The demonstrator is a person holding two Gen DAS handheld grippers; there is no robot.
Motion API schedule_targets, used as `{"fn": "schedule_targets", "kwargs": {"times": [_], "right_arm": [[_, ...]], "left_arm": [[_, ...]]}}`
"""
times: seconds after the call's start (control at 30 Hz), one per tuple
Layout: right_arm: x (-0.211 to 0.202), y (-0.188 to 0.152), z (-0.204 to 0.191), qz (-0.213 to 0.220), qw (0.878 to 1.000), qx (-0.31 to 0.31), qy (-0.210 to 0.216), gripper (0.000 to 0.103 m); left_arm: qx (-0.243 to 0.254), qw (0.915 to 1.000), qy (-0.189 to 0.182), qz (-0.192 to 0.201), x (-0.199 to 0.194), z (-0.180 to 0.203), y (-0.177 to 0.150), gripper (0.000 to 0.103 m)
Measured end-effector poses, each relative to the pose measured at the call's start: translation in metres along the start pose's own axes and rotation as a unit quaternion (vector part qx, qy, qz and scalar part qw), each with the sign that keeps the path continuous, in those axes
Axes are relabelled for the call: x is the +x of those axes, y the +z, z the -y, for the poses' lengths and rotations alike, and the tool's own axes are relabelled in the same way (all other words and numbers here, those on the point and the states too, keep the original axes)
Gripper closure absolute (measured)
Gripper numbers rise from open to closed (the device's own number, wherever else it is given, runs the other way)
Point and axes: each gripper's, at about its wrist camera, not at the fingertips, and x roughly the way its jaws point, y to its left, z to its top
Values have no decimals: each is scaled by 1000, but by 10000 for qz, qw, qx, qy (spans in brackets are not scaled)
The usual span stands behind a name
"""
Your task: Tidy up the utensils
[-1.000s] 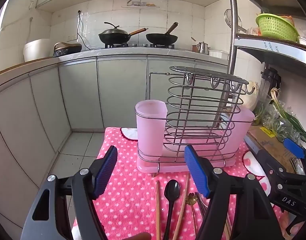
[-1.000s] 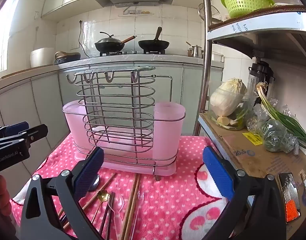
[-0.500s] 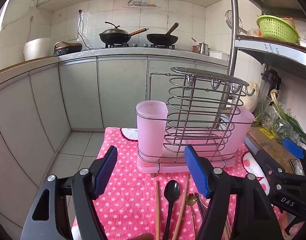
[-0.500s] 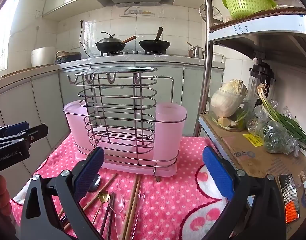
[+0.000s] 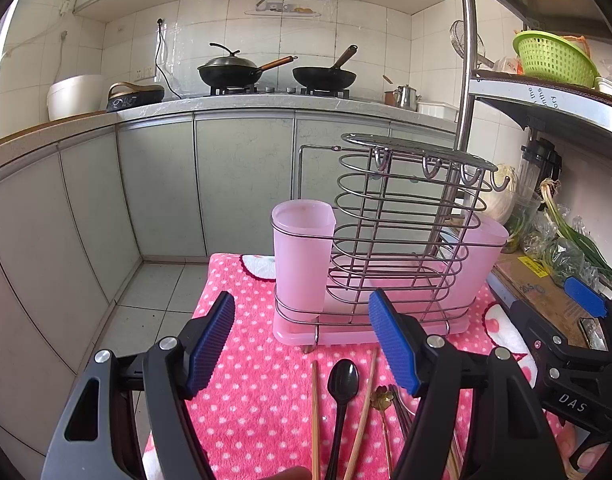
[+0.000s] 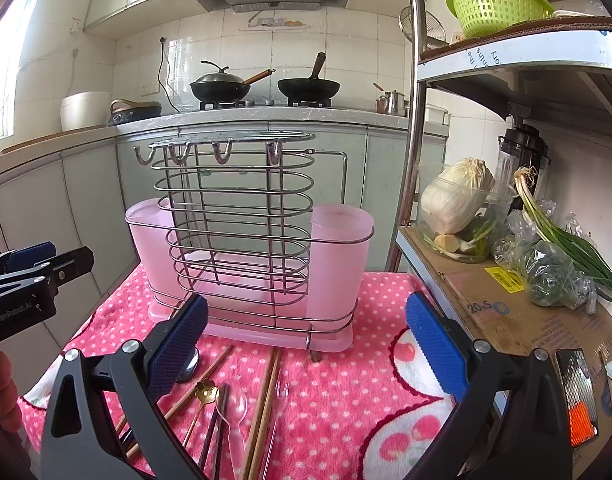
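Wooden chopsticks (image 5: pixel 314 420) and a black spoon (image 5: pixel 343 380) lie at the bottom centre, handles toward the camera, just below the left hand-held gripper (image 5: pixel 302 344). It is nearer. Both it and the right hand-held gripper (image 6: pixel 306 344) are wide open and empty.

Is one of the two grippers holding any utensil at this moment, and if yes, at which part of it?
Nothing is held. The left gripper and the right gripper both stand open and empty above the black plastic spoon and brown wooden chopsticks.
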Motion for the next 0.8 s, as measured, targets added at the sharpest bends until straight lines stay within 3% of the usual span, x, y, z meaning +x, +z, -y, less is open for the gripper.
{"fn": "schedule_targets", "kwargs": {"times": [0.8], "right_arm": [[0,1,-2,-31,10000,-55,-41,3]], "left_arm": [[10,10000,-30,-25,1,0,-3,34]]}}
